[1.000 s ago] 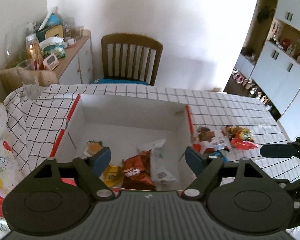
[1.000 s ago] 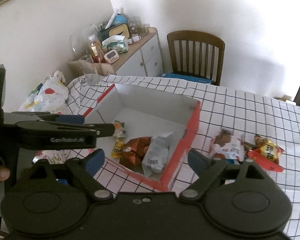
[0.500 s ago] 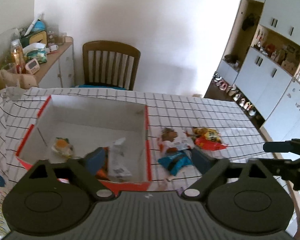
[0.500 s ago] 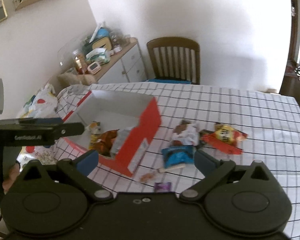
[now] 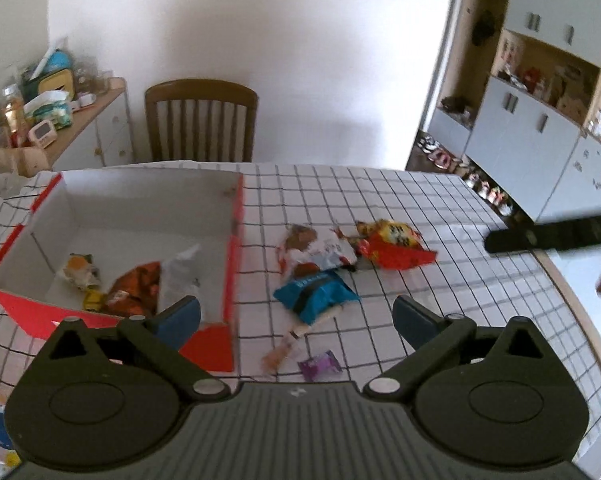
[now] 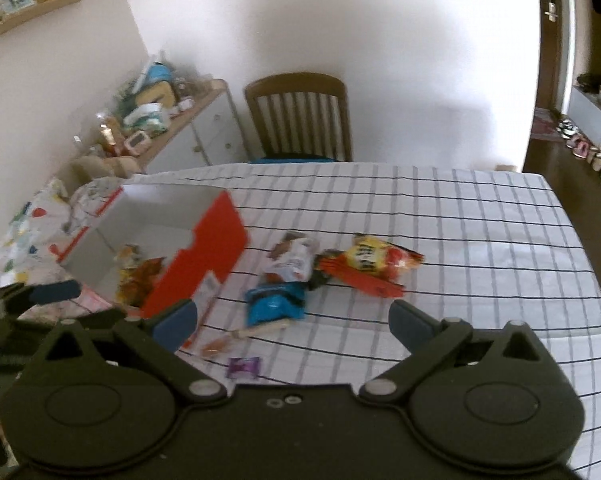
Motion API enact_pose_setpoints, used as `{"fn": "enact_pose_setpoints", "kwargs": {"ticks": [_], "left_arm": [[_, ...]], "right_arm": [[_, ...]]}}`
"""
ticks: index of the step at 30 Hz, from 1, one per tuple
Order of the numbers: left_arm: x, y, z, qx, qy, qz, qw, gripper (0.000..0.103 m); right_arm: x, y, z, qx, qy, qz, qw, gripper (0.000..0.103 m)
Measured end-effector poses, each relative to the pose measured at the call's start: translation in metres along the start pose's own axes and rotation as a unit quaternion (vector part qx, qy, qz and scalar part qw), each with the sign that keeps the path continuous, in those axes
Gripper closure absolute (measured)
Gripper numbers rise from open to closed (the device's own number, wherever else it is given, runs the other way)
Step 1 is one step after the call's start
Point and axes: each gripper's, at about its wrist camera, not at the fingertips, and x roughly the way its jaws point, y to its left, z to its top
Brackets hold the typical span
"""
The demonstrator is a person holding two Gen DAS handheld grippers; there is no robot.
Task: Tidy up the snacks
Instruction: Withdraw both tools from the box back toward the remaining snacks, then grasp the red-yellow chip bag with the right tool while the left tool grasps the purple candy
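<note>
A red and white box [image 5: 236,216] [image 6: 216,240] sits on the checked tablecloth and holds several snack packets [image 5: 136,284]. Right of it lie loose snacks: a blue packet [image 5: 316,292] [image 6: 276,304], a white and brown packet [image 5: 316,248] [image 6: 292,260], a red and yellow packet [image 5: 392,244] [image 6: 368,264], a small purple sweet [image 5: 318,364] [image 6: 244,366] and a thin orange stick [image 5: 278,354] [image 6: 220,344]. My left gripper [image 5: 296,314] is open and empty above the blue packet. My right gripper [image 6: 292,318] is open and empty above the same pile.
A wooden chair [image 5: 202,120] [image 6: 300,116] stands at the table's far edge. A cluttered sideboard [image 5: 60,120] [image 6: 168,120] is at the back left. White cupboards [image 5: 540,120] and shoes on the floor are at the right. The table's right edge [image 6: 580,240] curves away.
Both grippers have swung right, from over the box to over the loose snacks. Both stay open and empty.
</note>
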Motion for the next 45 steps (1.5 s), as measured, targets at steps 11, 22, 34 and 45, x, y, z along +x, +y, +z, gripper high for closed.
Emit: {"fn": "enact_pose_setpoints", "kwargs": {"ticks": [11,22,34,45], "left_arm": [[0.043,-0.043,-0.039,0.009,0.025,0.041,0.9988,0.0],[0.089,-0.058,-0.059,-0.038,0.064,0.1,0.9922,0.0],[0.131,-0.057,-0.065,-0.06,0.096,0.121,0.9862,0.001],[0.141,-0.052,-0.062,-0.075,0.101,0.124,0.9842,0.021]], "right_arm": [[0.042,-0.061,0.015,0.016,0.021,-0.044,0.999,0.003],[0.108,-0.089,0.052,0.101,0.066,-0.058,0.991,0.004],[0.173,-0.092,0.056,0.245,0.104,-0.101,0.959,0.012],[0.192,-0.097,0.053,0.306,0.119,-0.107,0.938,0.024]]}}
